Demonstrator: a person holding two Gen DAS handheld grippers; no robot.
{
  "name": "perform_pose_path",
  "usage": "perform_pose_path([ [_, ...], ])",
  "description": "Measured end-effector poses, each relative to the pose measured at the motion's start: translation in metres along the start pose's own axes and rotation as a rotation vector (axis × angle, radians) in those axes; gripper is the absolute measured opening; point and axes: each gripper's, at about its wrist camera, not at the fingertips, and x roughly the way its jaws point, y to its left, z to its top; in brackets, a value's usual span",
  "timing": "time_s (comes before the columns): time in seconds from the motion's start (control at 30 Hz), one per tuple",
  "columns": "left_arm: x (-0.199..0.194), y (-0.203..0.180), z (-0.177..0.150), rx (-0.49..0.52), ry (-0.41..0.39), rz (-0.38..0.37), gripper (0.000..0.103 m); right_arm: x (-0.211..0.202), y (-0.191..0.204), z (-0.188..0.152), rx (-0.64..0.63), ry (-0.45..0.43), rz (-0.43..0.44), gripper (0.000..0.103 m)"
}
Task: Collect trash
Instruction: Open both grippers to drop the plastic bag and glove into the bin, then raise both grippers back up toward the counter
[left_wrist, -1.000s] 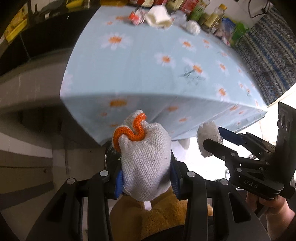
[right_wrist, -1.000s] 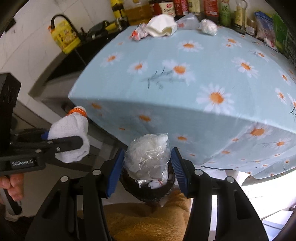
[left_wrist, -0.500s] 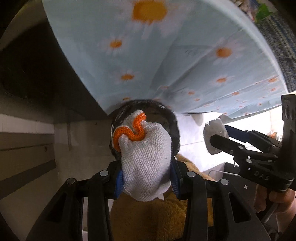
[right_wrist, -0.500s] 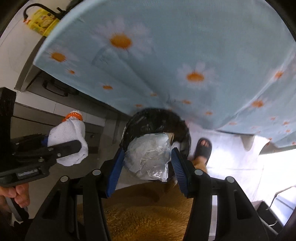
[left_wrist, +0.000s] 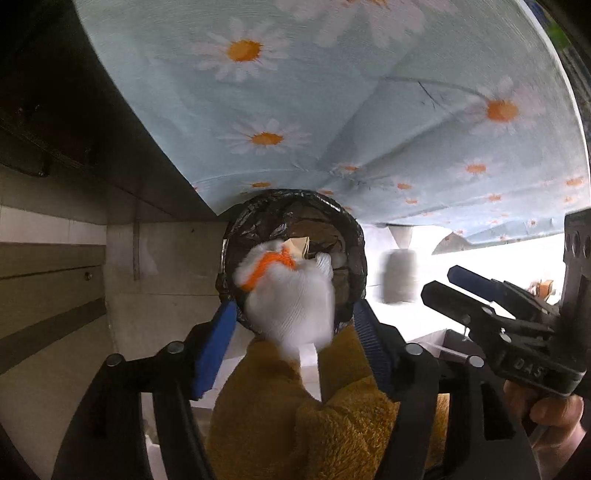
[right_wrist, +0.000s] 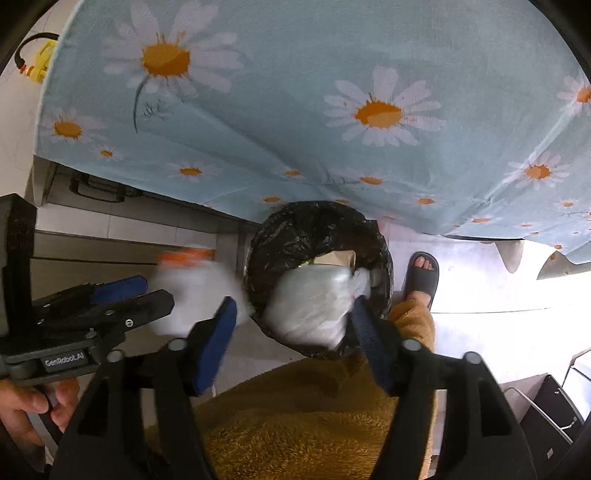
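Our two grippers are opening: left gripper (left_wrist: 291, 317) frees one white glove (left_wrist: 291, 306), right gripper (right_wrist: 291, 317) one plastic wad (right_wrist: 310, 306), above one bin (right_wrist: 295, 229).

The left gripper (right_wrist: 122, 295) body carries the white label "GenRobot.AI". The right gripper (left_wrist: 465, 288) body carries embossed "DAS", beside the holding hand.

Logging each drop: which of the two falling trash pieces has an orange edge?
The white knit glove between the left gripper's opening jaws; the right gripper's piece is clear plastic.

Both wrist views steeply downward, close — sharing black-lined bin (left_wrist: 295, 236), tablecloth (right_wrist: 332, 110)
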Motion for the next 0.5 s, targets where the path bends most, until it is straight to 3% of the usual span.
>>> perform_pose_path([
  [0.5,-0.022,-0.003,0.001,0.012,-0.042,0.016,0.064,-0.021,0.002,0.006,0.005,-0.035,0.018,0.067],
])
